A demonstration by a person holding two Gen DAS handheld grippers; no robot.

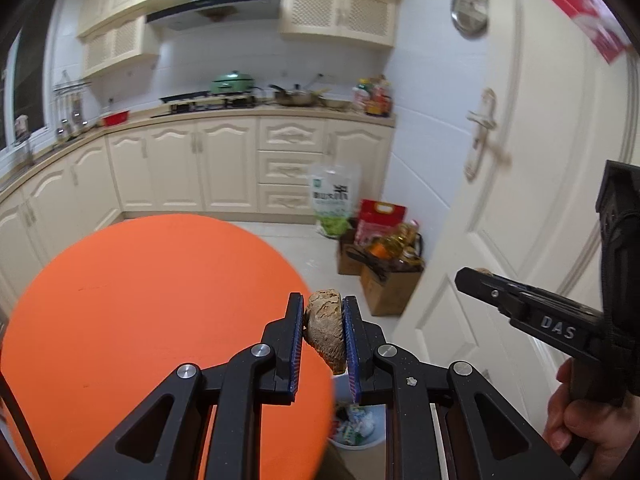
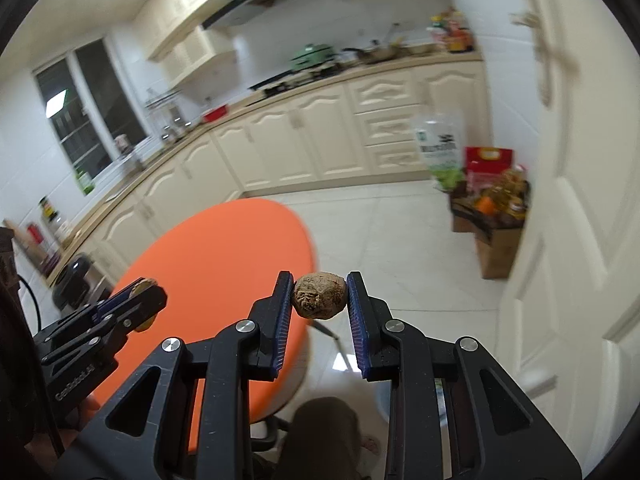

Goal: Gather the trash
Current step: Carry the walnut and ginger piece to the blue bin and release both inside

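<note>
My left gripper [image 1: 323,306] is shut on a flat brown shell-like scrap [image 1: 325,328], held past the right edge of the round orange table [image 1: 140,320]. Below it on the floor stands a pale trash bin [image 1: 356,426] holding crumpled wrappers. My right gripper [image 2: 320,280] is shut on a round brown nut-like piece [image 2: 320,295], above the white tile floor just right of the orange table [image 2: 224,264]. In the right wrist view the left gripper [image 2: 146,290] shows at the lower left with its scrap [image 2: 141,286]. The right gripper [image 1: 466,276] appears at the right edge of the left wrist view, with a hand [image 1: 588,428] on its grip.
A white door [image 1: 520,200] stands close on the right. Cardboard boxes with oil bottles and bags [image 1: 384,264] sit on the floor by the door. Cream kitchen cabinets [image 1: 200,164] run along the back and left. A chair's legs [image 2: 332,336] show under the table edge.
</note>
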